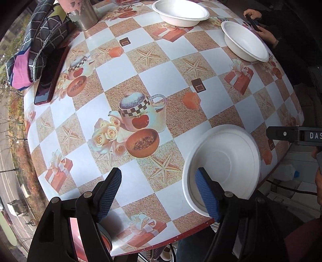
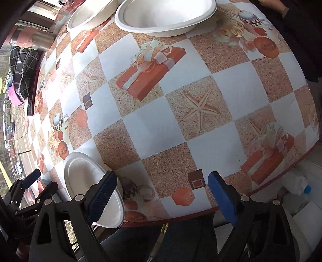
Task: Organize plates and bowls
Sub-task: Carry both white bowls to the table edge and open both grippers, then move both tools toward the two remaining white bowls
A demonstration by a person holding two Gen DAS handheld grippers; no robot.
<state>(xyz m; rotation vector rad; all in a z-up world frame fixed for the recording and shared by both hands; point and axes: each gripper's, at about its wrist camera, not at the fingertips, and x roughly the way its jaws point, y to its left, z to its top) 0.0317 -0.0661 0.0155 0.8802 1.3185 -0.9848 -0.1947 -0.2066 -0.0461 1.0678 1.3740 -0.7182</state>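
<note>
Three white paper bowls stand on the patterned table. The near bowl sits at the table's front edge; it also shows in the right wrist view. My left gripper is open, its right finger over the near bowl's rim, its left finger over the table. Two more bowls stand at the far side and far right; both show in the right wrist view. My right gripper is open and empty above the table's front edge, right of the near bowl.
A metal cup, a checked bag and a dark phone lie at the table's far left. A seated person's hands hold a phone at the far right. A plastic bottle stands on the floor.
</note>
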